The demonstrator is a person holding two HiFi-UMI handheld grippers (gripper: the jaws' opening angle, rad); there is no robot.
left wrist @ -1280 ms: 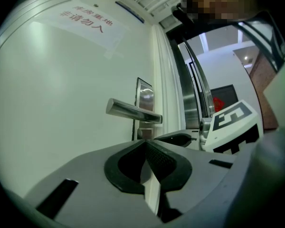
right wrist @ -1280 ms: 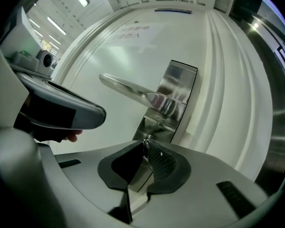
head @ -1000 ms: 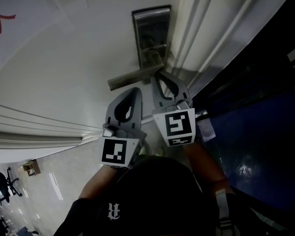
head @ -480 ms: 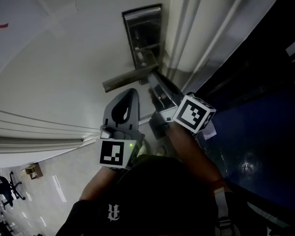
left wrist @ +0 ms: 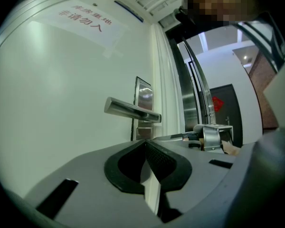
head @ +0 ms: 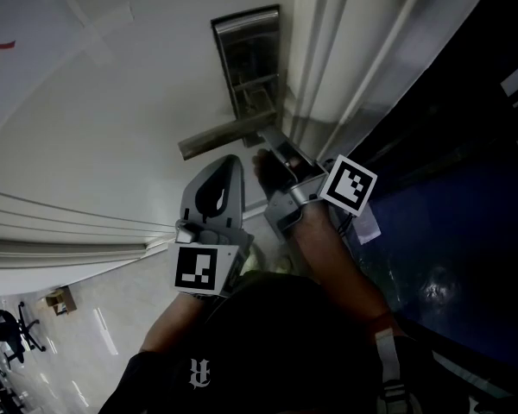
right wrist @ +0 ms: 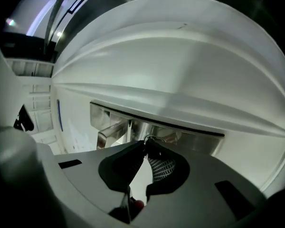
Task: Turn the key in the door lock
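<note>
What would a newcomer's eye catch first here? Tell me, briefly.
The right gripper, tilted on its side, has its jaws shut on what looks like the key at the steel lock plate, just below the lever handle. The left gripper hangs beside it, shut and empty, short of the white door. High on the door, a paper sign bears red characters.

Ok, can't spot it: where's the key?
In the right gripper view, the key is pinched at the right gripper's tips, at the lock plate beside the handle.
</note>
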